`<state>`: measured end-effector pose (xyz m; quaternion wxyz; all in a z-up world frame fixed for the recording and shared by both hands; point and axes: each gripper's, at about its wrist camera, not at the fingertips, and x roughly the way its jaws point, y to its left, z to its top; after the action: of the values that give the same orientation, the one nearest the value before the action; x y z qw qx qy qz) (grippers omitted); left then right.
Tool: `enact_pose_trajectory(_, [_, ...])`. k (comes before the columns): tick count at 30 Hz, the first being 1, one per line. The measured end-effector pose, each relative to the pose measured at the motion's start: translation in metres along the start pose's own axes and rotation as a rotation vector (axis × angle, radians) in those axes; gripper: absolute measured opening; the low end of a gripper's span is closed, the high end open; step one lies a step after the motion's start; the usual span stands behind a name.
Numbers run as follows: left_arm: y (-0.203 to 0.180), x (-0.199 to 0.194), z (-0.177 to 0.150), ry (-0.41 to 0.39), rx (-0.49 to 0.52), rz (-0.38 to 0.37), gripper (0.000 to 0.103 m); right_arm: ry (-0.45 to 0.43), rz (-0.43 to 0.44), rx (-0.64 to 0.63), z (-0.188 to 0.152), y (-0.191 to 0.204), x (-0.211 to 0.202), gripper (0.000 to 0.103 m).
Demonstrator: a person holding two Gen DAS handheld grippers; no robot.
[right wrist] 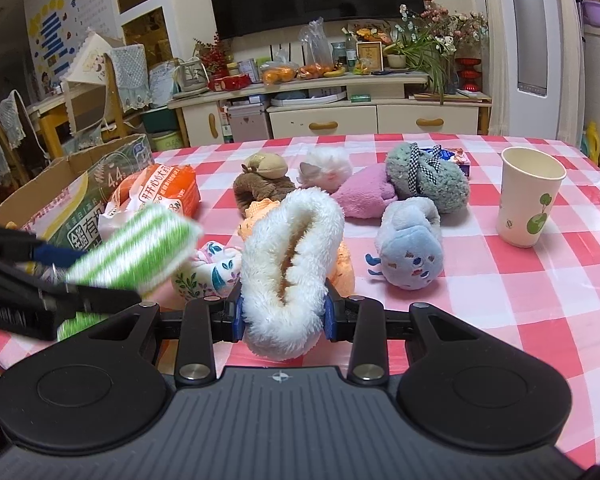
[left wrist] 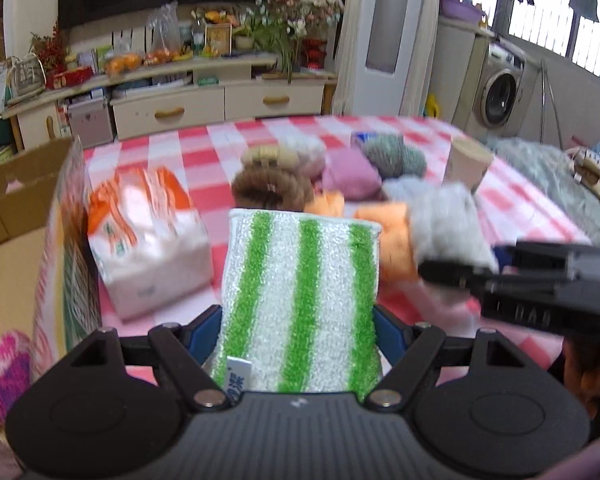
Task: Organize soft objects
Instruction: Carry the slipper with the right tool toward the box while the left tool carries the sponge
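My left gripper is shut on a green-and-white striped sponge cloth, held above the table's near left; it also shows in the right wrist view. My right gripper is shut on a white fluffy slipper, seen blurred in the left wrist view. On the checked tablecloth lie a blue plush slipper, a purple plush, a grey-green plush, a brown plush, a white plush cat, an orange cloth and a floral sock.
A cardboard box stands at the table's left edge, with an orange-and-white tissue pack beside it. A paper cup stands at the right. A TV cabinet lies beyond the far edge.
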<state>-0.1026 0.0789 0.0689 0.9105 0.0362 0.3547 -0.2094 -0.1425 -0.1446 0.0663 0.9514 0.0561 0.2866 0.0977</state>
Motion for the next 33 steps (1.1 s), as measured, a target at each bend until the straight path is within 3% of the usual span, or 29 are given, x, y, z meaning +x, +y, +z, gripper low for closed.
enact_pose_trajectory(17, [0.04, -0.034, 0.03, -0.178, -0.114, 0.008, 0.078, 0.023, 0.007, -0.013, 0.022, 0.014, 0.012, 0.044])
enact_pose_trajectory(33, [0.11, -0.071, 0.037, -0.312, -0.296, 0.134, 0.079, -0.031, 0.158, -0.101, 0.058, 0.067, 0.032, 0.044])
